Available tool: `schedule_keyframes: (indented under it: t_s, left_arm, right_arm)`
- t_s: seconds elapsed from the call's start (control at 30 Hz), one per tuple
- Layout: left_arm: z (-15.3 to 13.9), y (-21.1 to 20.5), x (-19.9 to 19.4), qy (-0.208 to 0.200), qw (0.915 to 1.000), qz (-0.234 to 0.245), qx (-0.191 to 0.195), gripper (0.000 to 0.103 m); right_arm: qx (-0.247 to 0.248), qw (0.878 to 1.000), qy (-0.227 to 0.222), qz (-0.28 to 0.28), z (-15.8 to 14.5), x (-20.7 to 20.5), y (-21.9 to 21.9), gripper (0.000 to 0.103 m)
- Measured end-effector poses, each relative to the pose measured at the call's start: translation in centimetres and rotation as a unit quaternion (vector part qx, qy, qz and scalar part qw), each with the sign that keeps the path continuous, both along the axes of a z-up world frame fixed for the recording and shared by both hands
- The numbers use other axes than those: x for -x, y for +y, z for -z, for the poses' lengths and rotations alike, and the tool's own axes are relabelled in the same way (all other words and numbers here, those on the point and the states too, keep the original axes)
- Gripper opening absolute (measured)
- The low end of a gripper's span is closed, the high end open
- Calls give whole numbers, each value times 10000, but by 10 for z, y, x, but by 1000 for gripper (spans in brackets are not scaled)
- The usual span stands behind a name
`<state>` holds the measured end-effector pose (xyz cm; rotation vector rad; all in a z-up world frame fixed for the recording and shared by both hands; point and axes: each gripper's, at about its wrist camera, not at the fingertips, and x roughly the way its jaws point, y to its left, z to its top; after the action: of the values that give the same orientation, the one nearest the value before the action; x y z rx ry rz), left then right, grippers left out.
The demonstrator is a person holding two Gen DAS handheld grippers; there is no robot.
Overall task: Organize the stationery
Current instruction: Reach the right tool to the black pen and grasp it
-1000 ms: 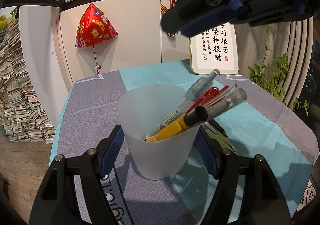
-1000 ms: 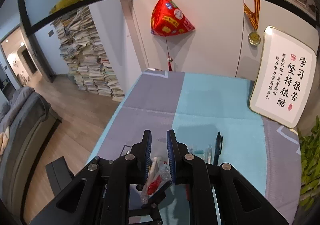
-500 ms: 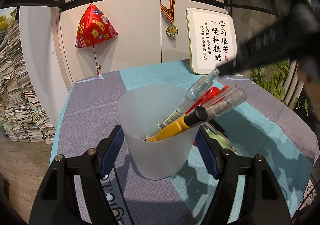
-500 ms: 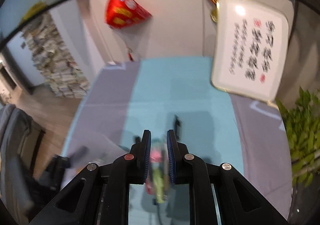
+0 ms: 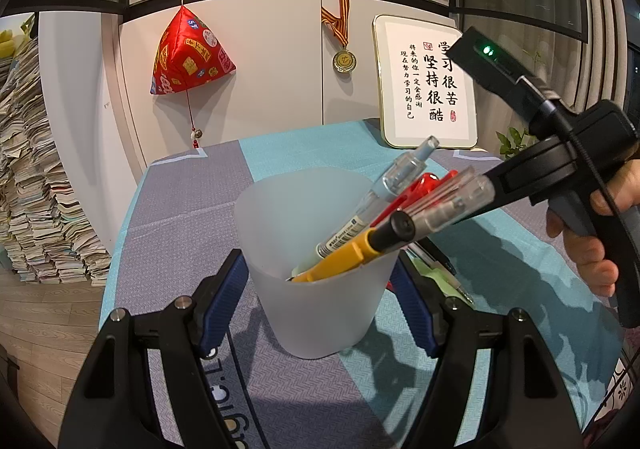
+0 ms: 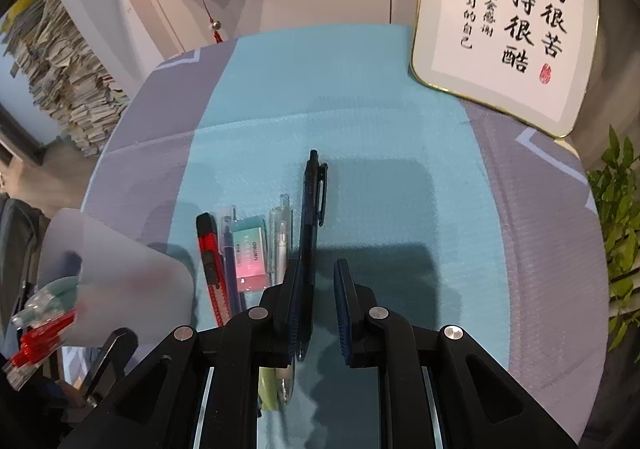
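My left gripper (image 5: 320, 281) is shut on a frosted white cup (image 5: 316, 261) standing on the cloth; several pens (image 5: 400, 217) lean out of it to the right. In the right wrist view the cup (image 6: 120, 277) is at the left. My right gripper (image 6: 318, 289) is open and empty, low over the cloth. A black pen (image 6: 312, 217) lies between its fingers, close to the left one. Beside it lie a clear pen (image 6: 282, 237), an eraser (image 6: 250, 255), a blue pen (image 6: 228, 249) and a red utility knife (image 6: 210, 261).
A framed calligraphy board (image 6: 508, 21) leans at the table's back right. A green plant (image 6: 620, 241) stands off the right edge. A red pyramid ornament (image 5: 188, 57) hangs on the cabinet behind. Paper stacks (image 5: 32, 189) fill the floor at left.
My right gripper has left the cup, swung right and come down over the black pen, and its jaws have opened. The left gripper and cup have not moved.
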<state>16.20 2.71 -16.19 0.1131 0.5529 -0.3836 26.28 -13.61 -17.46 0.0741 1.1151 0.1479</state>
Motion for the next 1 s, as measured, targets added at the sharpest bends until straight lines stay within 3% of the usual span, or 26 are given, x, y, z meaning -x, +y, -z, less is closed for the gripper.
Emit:
schedule_keyframes:
  t_s: [0.3, 0.53, 0.7, 1.0]
  left_arm:
    - [0, 0, 0, 0, 10000, 0, 1, 72]
    - [0, 0, -1, 5, 10000, 1, 1, 72]
    - [1, 0, -2, 31, 10000, -4, 13, 72]
    - [1, 0, -3, 30, 10000, -8, 5, 72]
  right_arm:
    - [62, 9999, 95, -44, 11, -6, 5, 16]
    - [511, 9985, 18, -197, 13, -6, 16, 16]
    - [457, 9989, 51, -101, 11, -2, 7, 11]
    - [499, 9978, 359, -255, 10, 48, -31, 11]
